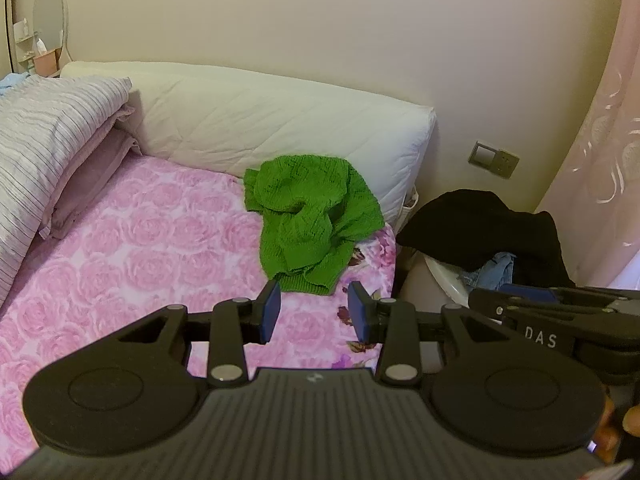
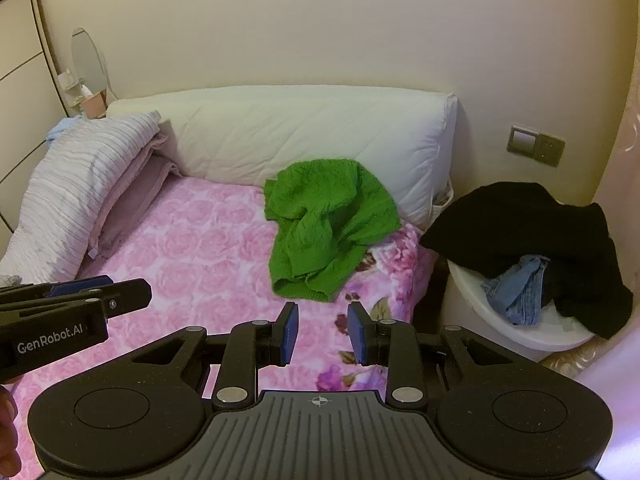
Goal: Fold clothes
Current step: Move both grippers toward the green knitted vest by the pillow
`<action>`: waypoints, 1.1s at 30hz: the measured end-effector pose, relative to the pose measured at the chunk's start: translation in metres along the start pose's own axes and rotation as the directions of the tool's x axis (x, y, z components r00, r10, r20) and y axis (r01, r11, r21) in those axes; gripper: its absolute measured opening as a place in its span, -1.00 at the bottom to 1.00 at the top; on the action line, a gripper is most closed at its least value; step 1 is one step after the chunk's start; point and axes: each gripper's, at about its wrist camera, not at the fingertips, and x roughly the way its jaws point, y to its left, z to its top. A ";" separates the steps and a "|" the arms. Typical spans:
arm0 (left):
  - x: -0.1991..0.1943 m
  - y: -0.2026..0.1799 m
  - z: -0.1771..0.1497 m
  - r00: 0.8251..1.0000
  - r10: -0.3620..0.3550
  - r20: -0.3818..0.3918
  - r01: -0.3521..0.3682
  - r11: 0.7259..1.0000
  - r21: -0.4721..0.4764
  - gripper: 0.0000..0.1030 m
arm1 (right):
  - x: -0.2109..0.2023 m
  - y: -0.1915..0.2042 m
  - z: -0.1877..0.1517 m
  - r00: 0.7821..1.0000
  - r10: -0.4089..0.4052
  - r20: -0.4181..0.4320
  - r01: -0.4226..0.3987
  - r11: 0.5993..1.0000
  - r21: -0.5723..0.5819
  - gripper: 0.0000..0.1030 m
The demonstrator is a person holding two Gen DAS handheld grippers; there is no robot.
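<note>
While both pairs of tongs hang over the near edge of the bed (image 2: 180, 248), nothing in these views lies folded. The green knitted sweater (image 2: 324, 220) sits in a rumpled heap on the pink rose-patterned bedspread, towards the far right corner, its upper part resting against the white bolster (image 2: 304, 128) along the wall. Its ribbed hem points to the near side, just beyond the tips of the tongs; sleeves and body are bunched together, with no flat panel and no crease line to be seen.

To the right of the bed, a white basket (image 2: 500, 320) holds more clothes: a black garment (image 2: 520, 220) draped across its rim and a piece of blue denim (image 2: 520, 288) crumpled inside. These look unfolded as well.

The left tongs (image 1: 314, 308) stand open, blue pads apart, with only bedspread showing between them. The right tongs (image 2: 322, 332) are likewise parted and hold nothing. Each also shows from the side in the other's view, near the sweater's hem but not touching it.

At the far left a striped grey quilt (image 2: 80, 184) lies stacked on the bed; it seems bedding rather than part of the job.

Judging by this, the sweater has yet to be spread flat and folded, and the basket's contents remain as well. No finished pile is in view, though one could lie outside the frame.
</note>
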 end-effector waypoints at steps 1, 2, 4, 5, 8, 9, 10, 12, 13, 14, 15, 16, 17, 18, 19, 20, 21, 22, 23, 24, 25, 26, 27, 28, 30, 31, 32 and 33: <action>0.000 0.002 0.000 1.000 -0.003 -0.003 0.003 1.000 -0.002 -0.37 | 0.001 0.002 -0.001 1.000 -0.003 -0.001 0.003 1.000 0.001 -0.40; 0.001 0.004 -0.001 1.000 -0.006 -0.006 0.006 1.000 -0.003 -0.36 | 0.002 0.004 -0.002 1.000 -0.005 -0.003 0.005 1.000 0.001 -0.40; 0.003 0.005 0.000 1.000 -0.009 -0.012 0.009 1.000 -0.006 -0.36 | 0.003 0.006 -0.002 1.000 -0.007 -0.009 0.007 1.000 -0.001 -0.40; 0.004 0.007 0.001 1.000 -0.012 -0.014 0.012 1.000 -0.007 -0.36 | 0.004 0.007 -0.002 1.000 -0.008 -0.011 0.008 1.000 -0.002 -0.40; 0.007 0.010 0.002 1.000 -0.016 -0.019 0.016 1.000 -0.005 -0.35 | 0.006 0.008 -0.001 1.000 -0.013 -0.012 0.013 1.000 0.000 -0.40; 0.008 0.010 0.002 1.000 -0.016 -0.022 0.016 1.000 -0.004 -0.35 | 0.007 0.008 -0.001 1.000 -0.014 -0.013 0.014 1.000 0.001 -0.40; 0.010 0.010 0.002 1.000 -0.016 -0.025 0.016 1.000 -0.003 -0.35 | 0.008 0.008 -0.001 1.000 -0.016 -0.016 0.016 1.000 0.002 -0.40; 0.013 0.010 0.004 0.999 -0.017 -0.033 0.017 1.000 -0.004 -0.35 | 0.012 0.008 0.000 0.999 -0.021 -0.024 0.021 1.000 0.006 -0.40; 0.015 0.010 0.005 0.999 -0.019 -0.037 0.018 1.000 -0.006 -0.35 | 0.014 0.008 0.000 0.999 -0.022 -0.028 0.022 1.000 0.006 -0.40; 0.017 0.011 0.006 0.999 -0.018 -0.041 0.017 1.000 -0.009 -0.35 | 0.015 0.008 0.001 0.999 -0.023 -0.032 0.023 1.000 0.005 -0.40; 0.019 0.012 0.007 0.999 -0.016 -0.044 0.016 1.000 -0.012 -0.35 | 0.017 0.007 0.002 0.999 -0.024 -0.035 0.024 1.000 0.004 -0.40; 0.021 0.013 0.008 0.999 -0.015 -0.047 0.014 1.000 -0.015 -0.35 | 0.018 0.007 0.002 0.999 -0.024 -0.038 0.025 1.000 0.003 -0.40; 0.023 0.014 0.009 0.999 -0.014 -0.049 0.014 1.000 -0.019 -0.35 | 0.020 0.006 0.003 0.999 -0.024 -0.039 0.024 1.000 0.002 -0.40; 0.025 0.015 0.010 0.999 -0.014 -0.051 0.013 1.000 -0.023 -0.35 | 0.021 0.006 0.004 0.999 -0.024 -0.041 0.024 1.000 0.001 -0.40; 0.026 0.016 0.011 0.999 -0.013 -0.053 0.012 1.000 -0.027 -0.35 | 0.023 0.006 0.005 0.999 -0.023 -0.043 0.023 1.000 -0.001 -0.40; 0.028 0.018 0.012 0.998 -0.012 -0.055 0.011 0.999 -0.031 -0.35 | 0.024 0.006 0.006 0.999 -0.023 -0.045 0.023 1.000 -0.004 -0.40; 0.031 0.018 0.014 0.998 -0.013 -0.059 0.011 0.999 -0.034 -0.35 | 0.026 0.006 0.007 0.999 -0.023 -0.048 0.023 1.000 -0.006 -0.40; 0.033 0.019 0.015 0.998 -0.014 -0.063 0.012 0.999 -0.037 -0.35 | 0.029 0.006 0.008 0.998 -0.023 -0.051 0.022 1.000 -0.009 -0.40; 0.037 0.020 0.015 0.997 -0.015 -0.071 0.012 0.999 -0.043 -0.35 | 0.031 0.006 0.009 0.998 -0.022 -0.055 0.022 1.000 -0.009 -0.40; 0.040 0.021 0.016 0.997 -0.017 -0.080 0.013 0.999 -0.048 -0.35 | 0.034 0.005 0.010 0.998 -0.021 -0.060 0.021 1.000 -0.010 -0.40; 0.043 0.021 0.017 0.996 -0.018 -0.088 0.013 0.998 -0.053 -0.35 | 0.037 0.005 0.012 0.998 -0.020 -0.064 0.020 1.000 -0.011 -0.40; 0.047 0.022 0.017 0.995 -0.019 -0.096 0.013 0.998 -0.059 -0.35 | 0.041 0.005 0.013 0.997 -0.019 -0.069 0.018 1.000 -0.013 -0.40; 0.050 0.023 0.018 0.994 -0.020 -0.105 0.014 0.998 -0.064 -0.35 | 0.045 0.004 0.015 0.997 -0.017 -0.075 0.016 1.000 -0.013 -0.40; 0.053 0.024 0.019 0.993 -0.022 -0.113 0.014 0.998 -0.069 -0.35 | 0.049 0.003 0.016 0.997 -0.015 -0.080 0.014 1.000 -0.014 -0.40; 0.061 0.025 0.022 0.992 -0.016 -0.125 0.008 0.998 -0.069 -0.35 | 0.057 0.001 0.019 0.996 -0.011 -0.091 0.010 1.000 -0.015 -0.40; 0.065 0.025 0.024 0.992 -0.011 -0.129 0.002 0.998 -0.069 -0.35 | 0.061 0.000 0.021 0.995 -0.009 -0.096 0.007 1.000 -0.016 -0.40; 0.069 0.025 0.025 0.991 -0.005 -0.132 -0.004 0.998 -0.069 -0.35 | 0.065 -0.001 0.022 0.995 -0.007 -0.102 0.005 1.000 -0.017 -0.40; 0.073 0.025 0.027 0.991 -0.001 -0.137 -0.009 0.997 -0.072 -0.35 | 0.068 -0.001 0.024 0.994 -0.005 -0.107 0.003 1.000 -0.018 -0.40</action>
